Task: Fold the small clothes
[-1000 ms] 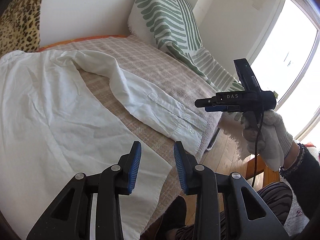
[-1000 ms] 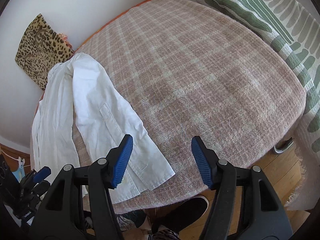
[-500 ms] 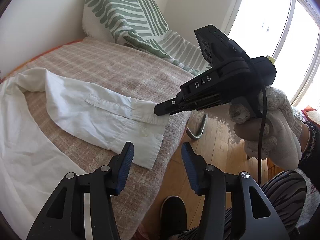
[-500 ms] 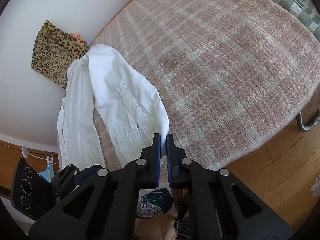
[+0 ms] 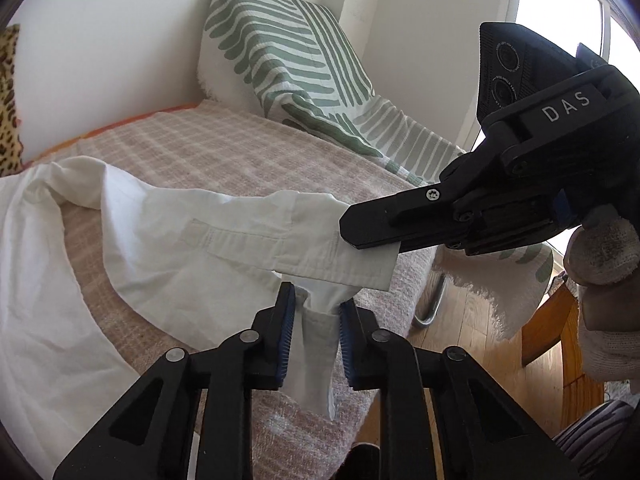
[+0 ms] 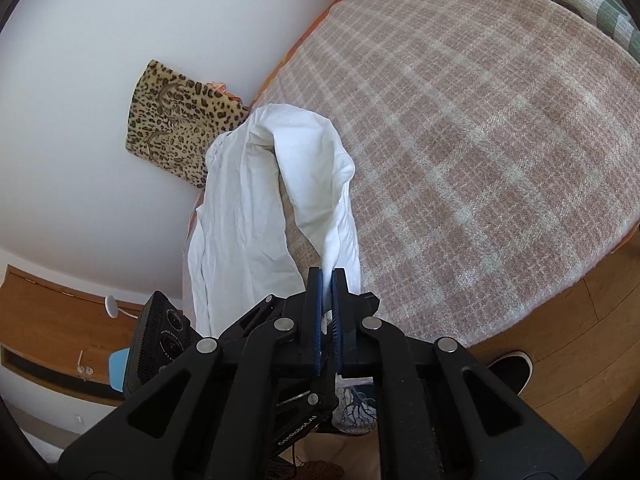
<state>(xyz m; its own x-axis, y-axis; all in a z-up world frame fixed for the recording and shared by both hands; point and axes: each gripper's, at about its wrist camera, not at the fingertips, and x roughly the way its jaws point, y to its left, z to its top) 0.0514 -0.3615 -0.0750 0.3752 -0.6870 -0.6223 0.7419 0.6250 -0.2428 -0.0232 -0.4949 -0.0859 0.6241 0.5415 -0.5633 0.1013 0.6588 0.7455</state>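
Shirt: a white shirt [image 5: 132, 240] lies on the bed, its body spread toward the left of the left wrist view and one long sleeve reaching out to the bed's near edge.
Sleeve: the cuff end [image 5: 320, 256] is raised off the blanket, held at two places; the cloth sags in a fold between them and back to the shoulder.
Right gripper: the right gripper [image 6: 327, 312] has its jaws closed on the cuff edge, white cloth showing in the narrow slot between the blue pads; in the left wrist view its black tip [image 5: 372, 226] bites the cuff's far corner.
Left gripper: the left gripper [image 5: 316, 336] has a hanging strip of the cuff between its blue pads; its jaws have just been closing and now pinch that cloth.
Hand: a gloved hand [image 5: 604, 280] grips the right gripper's handle at the right edge.
Bed: a pink-and-cream checked blanket [image 6: 460, 128] covers the bed under the shirt.
Cushion: a green-and-white striped cushion [image 5: 280, 56] leans on the wall at the bed's far end.
Leopard cloth: a leopard-print piece [image 6: 176, 124] rests against the wall just beyond the shirt's shoulder.
Floor: wooden boards [image 6: 580, 340] beside the bed, with a dark shoe [image 6: 508, 368] on them.
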